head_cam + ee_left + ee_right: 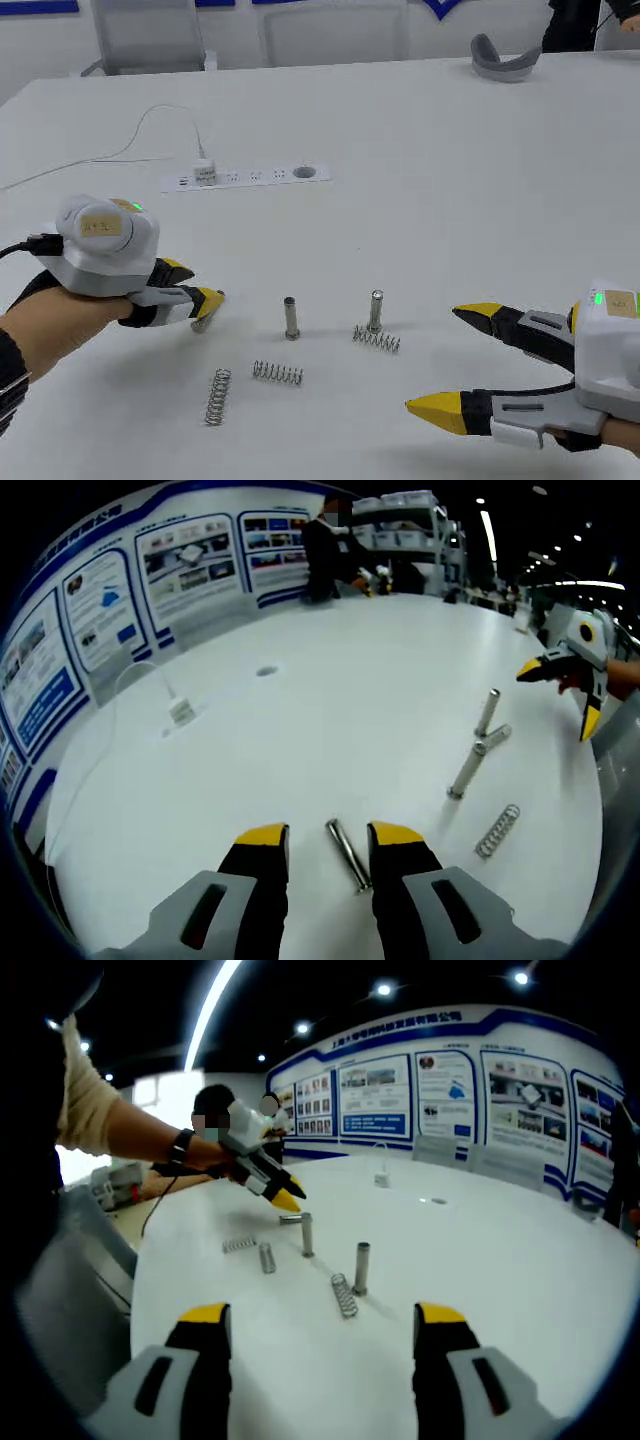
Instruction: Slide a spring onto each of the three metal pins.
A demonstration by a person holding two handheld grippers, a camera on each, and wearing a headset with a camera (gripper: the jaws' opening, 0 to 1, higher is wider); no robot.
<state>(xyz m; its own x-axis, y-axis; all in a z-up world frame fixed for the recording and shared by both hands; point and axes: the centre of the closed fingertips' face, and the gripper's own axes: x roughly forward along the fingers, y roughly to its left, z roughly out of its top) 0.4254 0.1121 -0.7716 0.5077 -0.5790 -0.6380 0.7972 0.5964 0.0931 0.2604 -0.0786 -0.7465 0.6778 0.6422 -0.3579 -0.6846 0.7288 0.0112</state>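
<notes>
Locate the left tool (pixel 205 298) (pixel 330 834) low over the white worktop (pixel 450 200), at the left of the head view: released, jaws apart, straddling a lying pin (pixel 200 323) (pixel 348 855) flat on the worktop between the yellow fingertips (pixel 263 836). Cannot tell whether either jaw touches that pin. Locate the right tool (pixel 432 358) (pixel 322 1315) at the lower right of the head view: released, jaws spread wide, grasping nothing, well apart from the parts. Find the first upright pin (pixel 291 318) near the centre of the head view, standing on its base, and the second upright pin (pixel 375 310) near it on the side of the right tool, neither yet carrying a spring. Find the first spring (pixel 217 396) lying loose nearest the person, the second spring (pixel 277 373) near it, in front of the first upright pin, and the third spring (pixel 376 339) lying at the foot of the second upright pin. Note a power strip (pixel 245 177) with a plugged cable (pixel 150 125) farther back.
</notes>
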